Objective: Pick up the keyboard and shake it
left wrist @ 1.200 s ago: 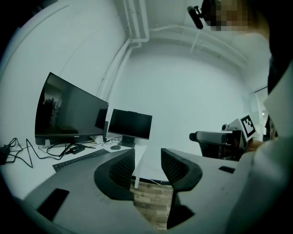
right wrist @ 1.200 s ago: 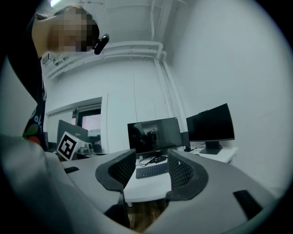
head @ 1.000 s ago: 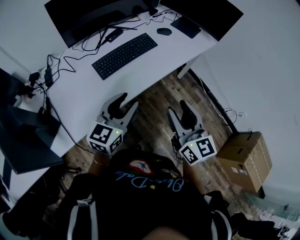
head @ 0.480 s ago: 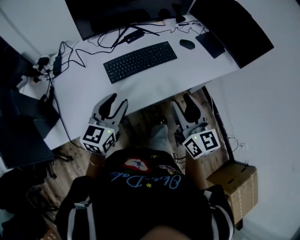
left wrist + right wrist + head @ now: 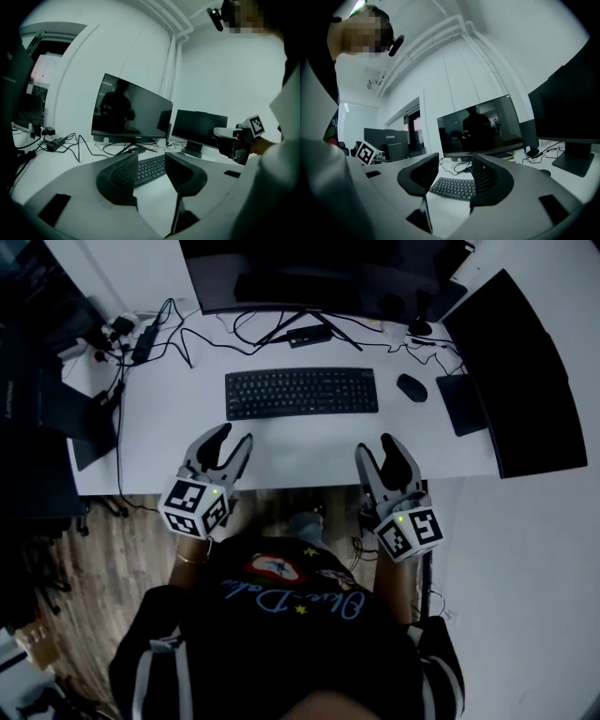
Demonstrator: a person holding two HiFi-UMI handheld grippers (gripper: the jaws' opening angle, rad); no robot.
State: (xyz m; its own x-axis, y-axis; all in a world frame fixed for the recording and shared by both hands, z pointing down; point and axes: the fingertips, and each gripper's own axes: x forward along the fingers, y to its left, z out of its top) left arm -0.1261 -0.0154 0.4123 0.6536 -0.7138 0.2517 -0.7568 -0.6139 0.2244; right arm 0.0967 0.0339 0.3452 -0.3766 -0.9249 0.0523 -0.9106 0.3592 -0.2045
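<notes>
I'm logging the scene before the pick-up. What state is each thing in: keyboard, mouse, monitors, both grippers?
keyboard: flat on the desk, untouched.
mouse: on the desk, right of the keyboard, untouched.
centre monitor: screen dark.
right monitor: screen dark.
left gripper: open, empty, short of the keyboard.
right gripper: open, empty, short of the keyboard.

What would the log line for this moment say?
stage: before pickup | keyboard: flat on desk, untouched | left hand-held gripper: open, empty, short of keyboard | right hand-held gripper: open, empty, short of keyboard
</notes>
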